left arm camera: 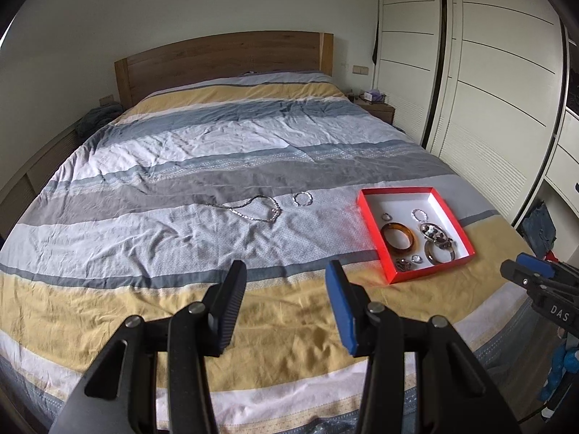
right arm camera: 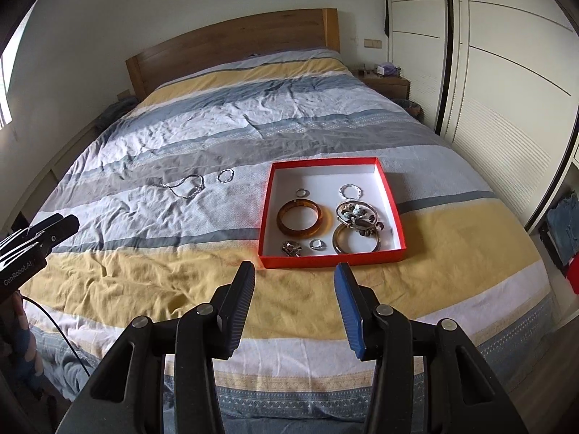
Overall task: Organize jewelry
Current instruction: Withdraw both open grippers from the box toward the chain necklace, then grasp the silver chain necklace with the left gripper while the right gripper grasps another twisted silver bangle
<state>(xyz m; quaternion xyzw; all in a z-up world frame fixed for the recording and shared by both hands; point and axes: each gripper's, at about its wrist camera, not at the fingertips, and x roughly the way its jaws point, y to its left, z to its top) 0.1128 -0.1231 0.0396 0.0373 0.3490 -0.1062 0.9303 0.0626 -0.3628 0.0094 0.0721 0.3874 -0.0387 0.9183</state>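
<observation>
One box, one necklace, three bangles, two bead bracelets, two rings, one charm.

Bedcover: woven cloth, matt, creased, in yellow, grey, blue and white stripes.
Headboard: wood, smooth, satin sheen, visible grain.
Box: red card outside, matt white paper lining inside.
Amber bangle: glossy, translucent brown (resin or plastic; cannot tell which).
Large ring bangle: polished metal, silvery, reflective.
Necklace: small bright beads or links, metallic glint.
Beaded bracelet: shiny pale beads.
Left gripper: matt black plastic arms; one ribbed black pad, one smooth blue pad; bare metal pivot screws.
Right gripper: same finishes.
Wardrobe doors: smooth, off-white, low sheen.
</observation>
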